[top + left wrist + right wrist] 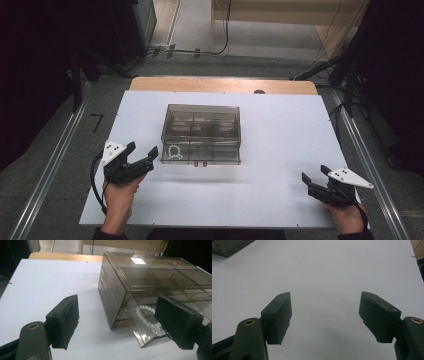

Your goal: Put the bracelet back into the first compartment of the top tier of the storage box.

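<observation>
Left claw [148, 153] standing spread beside the pulled-out drawer [150, 322] of a smoky clear box [201, 132].
The box is sitting at the middle of the white desk [280, 125]; its lower left drawer is jutting forward, carrying a white bead bracelet [174, 152]. The left claw is gaping just beside that drawer, nothing between its jaws. The right claw [314, 176] is likewise hanging spread, well apart, over bare desk.

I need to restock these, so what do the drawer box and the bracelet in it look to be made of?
Drawer box: likely smoky clear plastic, glossy; its dividers show through and a light glints on top. Bracelet: round milky-white beads, perhaps glass, stone or plastic; cannot tell which.
</observation>
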### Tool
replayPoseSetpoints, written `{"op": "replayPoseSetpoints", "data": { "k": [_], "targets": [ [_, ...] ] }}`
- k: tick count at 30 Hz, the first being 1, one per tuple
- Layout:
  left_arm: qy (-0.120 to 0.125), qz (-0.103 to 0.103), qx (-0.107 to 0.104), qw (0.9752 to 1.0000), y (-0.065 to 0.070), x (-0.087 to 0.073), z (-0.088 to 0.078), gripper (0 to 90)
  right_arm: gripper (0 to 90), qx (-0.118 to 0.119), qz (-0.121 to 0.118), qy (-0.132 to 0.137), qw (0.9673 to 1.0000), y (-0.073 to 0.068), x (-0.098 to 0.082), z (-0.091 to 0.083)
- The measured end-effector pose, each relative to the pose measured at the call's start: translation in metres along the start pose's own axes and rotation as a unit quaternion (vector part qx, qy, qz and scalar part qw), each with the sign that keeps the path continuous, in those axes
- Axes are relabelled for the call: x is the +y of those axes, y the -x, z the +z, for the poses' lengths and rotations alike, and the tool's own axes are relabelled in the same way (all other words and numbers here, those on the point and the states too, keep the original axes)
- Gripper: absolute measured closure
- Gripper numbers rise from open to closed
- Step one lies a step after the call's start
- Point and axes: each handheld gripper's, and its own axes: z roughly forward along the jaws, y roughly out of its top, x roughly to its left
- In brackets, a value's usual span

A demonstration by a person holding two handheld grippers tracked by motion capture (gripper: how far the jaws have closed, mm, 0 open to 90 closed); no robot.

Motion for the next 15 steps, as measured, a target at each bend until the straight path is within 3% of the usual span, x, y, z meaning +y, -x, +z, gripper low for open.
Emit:
{"op": "replayPoseSetpoints", "data": {
  "k": [15],
  "targets": [
    [0.002,-0.012,0.020,0.9997,-0.012,-0.007,-0.010,18.8,25.2,-0.001,0.003,0.002,1.0000,0.000,0.000,-0.001]
  ]
}}
